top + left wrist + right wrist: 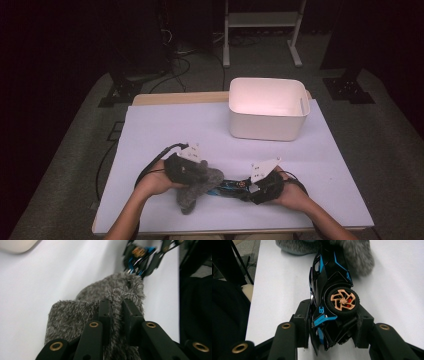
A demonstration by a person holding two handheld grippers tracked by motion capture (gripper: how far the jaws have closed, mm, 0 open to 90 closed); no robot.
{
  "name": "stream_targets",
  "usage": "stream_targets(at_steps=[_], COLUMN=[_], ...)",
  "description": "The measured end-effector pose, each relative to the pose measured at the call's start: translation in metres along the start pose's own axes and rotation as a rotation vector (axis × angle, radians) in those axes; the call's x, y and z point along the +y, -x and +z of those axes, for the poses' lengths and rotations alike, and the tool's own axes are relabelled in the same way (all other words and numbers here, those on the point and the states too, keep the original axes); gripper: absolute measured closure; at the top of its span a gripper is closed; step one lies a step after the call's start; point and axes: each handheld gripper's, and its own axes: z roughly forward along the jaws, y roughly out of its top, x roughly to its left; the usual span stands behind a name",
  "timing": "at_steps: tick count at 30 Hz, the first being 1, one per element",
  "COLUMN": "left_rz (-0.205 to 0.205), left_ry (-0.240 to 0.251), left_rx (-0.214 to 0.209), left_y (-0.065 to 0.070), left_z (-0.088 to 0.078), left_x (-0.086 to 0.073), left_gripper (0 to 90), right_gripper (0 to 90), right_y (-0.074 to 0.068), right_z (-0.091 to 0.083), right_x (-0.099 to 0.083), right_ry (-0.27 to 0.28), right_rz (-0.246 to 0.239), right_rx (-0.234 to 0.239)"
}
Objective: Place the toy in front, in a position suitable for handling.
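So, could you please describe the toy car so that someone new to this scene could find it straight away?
Start at the white bin on the far side of the table, then come down to the near edge between the two hands. The toy car lies there, clamped in the right tool. Unlike the fluffy grey cloth beside it, it is glossy black with blue stripes and orange wheels.

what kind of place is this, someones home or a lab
Probably a lab or recording room, not a home. A table under a plain white cover stands on grey carpet amid dark stands and floor cables, and a hand-held gripper carries a marker plate.
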Motion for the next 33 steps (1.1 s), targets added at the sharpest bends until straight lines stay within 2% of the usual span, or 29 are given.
stream_targets(at_steps=[2,4,9,15,19,26,30,33], left_rz=[-0.018,-0.041,-0.065,-0.052,-0.027,0.065,0.112,0.143], left_ry=[-0.005,0.011,0.031,0.056,0.055,0.038,0.033,0.013], left_rx=[0.019,0.025,0.036,0.000,-0.044,-0.129,-0.166,-0.179], left_y=[-0.004,-0.005,-0.009,-0.007,-0.002,0.012,0.021,0.025], left_z=[-0.007,-0.012,-0.022,-0.015,0.002,0.037,0.056,0.067], left_x=[-0.008,-0.014,-0.021,-0.013,0.001,0.039,0.062,0.071], left_gripper=[78.6,78.5,78.5,78.0,77.9,77.9,77.7,77.1], right_gripper=[55.4,55.4,55.3,55.3,55.3,55.4,55.4,55.3], right_y=[0.000,0.000,0.001,0.001,0.000,0.000,-0.001,-0.001], right_z=[0.000,0.000,0.000,0.001,0.001,0.001,0.001,0.001], right_x=[0.000,0.000,0.000,0.000,0.001,0.001,0.001,0.001], right_ry=[-0.001,-0.002,-0.003,-0.005,-0.005,-0.007,-0.007,-0.007], right_rz=[-0.001,-0.001,0.001,0.000,-0.005,-0.007,-0.006,-0.002], right_rx=[-0.001,-0.001,0.000,0.001,-0.002,-0.001,-0.002,-0.002])
